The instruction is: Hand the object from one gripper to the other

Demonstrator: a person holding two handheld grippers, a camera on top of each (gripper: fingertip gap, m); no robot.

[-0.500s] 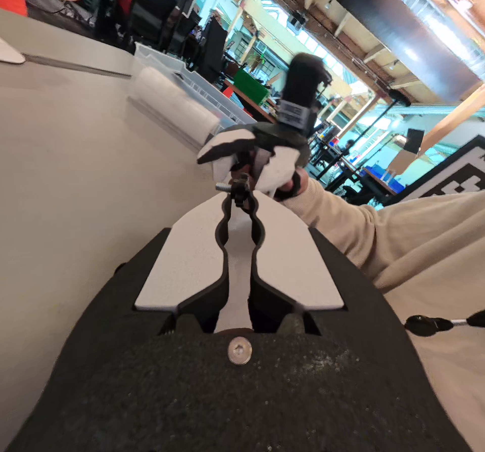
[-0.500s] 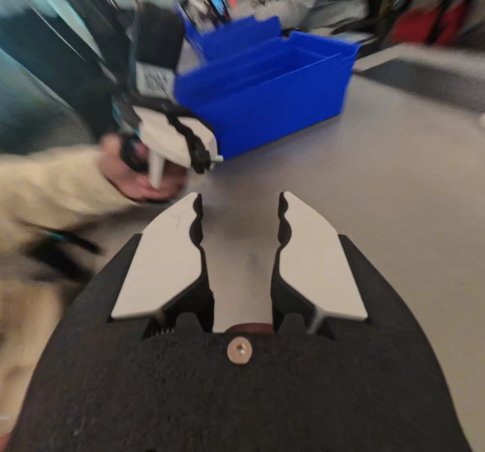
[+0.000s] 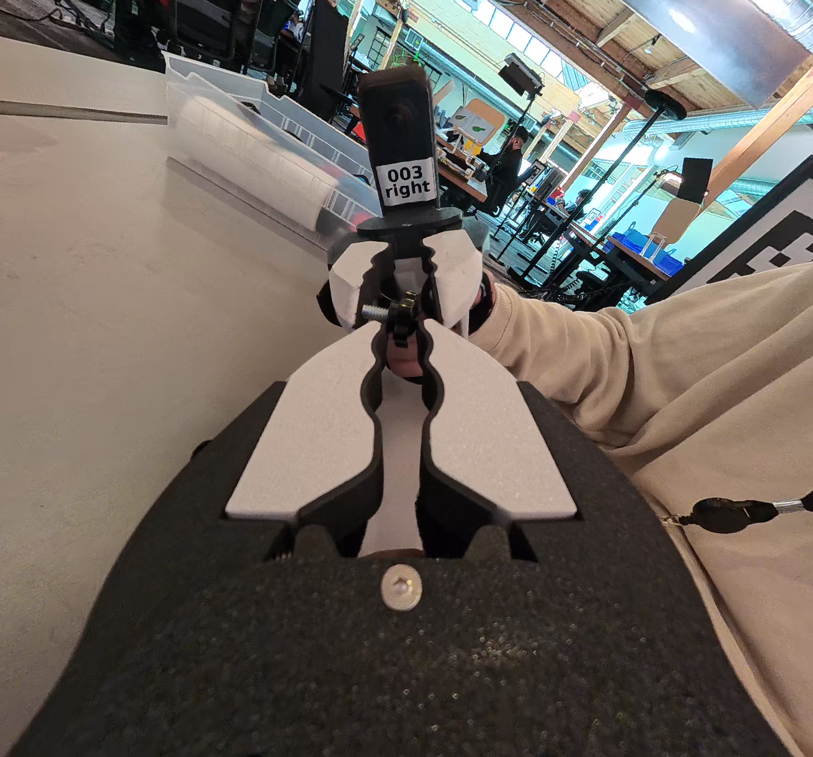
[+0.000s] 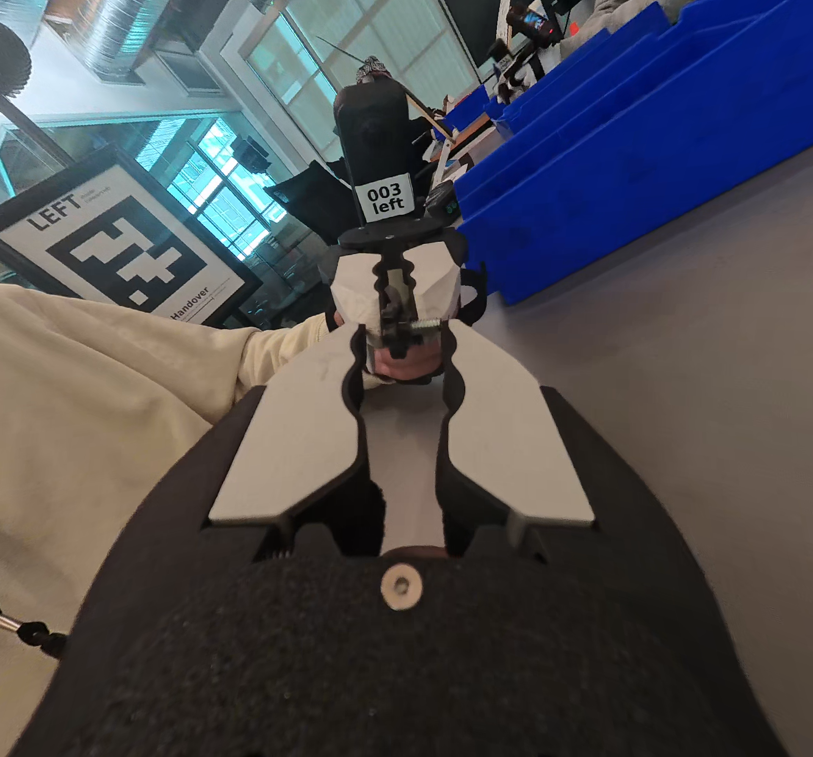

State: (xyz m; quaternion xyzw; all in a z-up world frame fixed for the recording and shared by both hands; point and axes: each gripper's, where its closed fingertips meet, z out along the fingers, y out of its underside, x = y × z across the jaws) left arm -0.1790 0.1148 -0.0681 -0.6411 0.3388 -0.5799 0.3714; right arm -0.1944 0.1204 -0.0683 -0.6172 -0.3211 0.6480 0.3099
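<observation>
The left claw [image 3: 401,333] is pinched on a small black knob with a threaded bolt [image 3: 398,312], at frame centre in both views. The right claw [image 4: 402,331] faces it tip to tip, its tips parted around the bolt; whether they touch it cannot be told. Only the right view shows two blue bins [image 4: 638,190] on the counter [image 4: 660,362]; only the left shows one clear tray [image 3: 264,155].

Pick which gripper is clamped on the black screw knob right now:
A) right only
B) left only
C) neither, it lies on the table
B: in the left wrist view the left gripper's tips are closed on the screw knob, held above the table. In the right wrist view the right gripper has its fingers spread on either side of the knob, not yet closed.
</observation>
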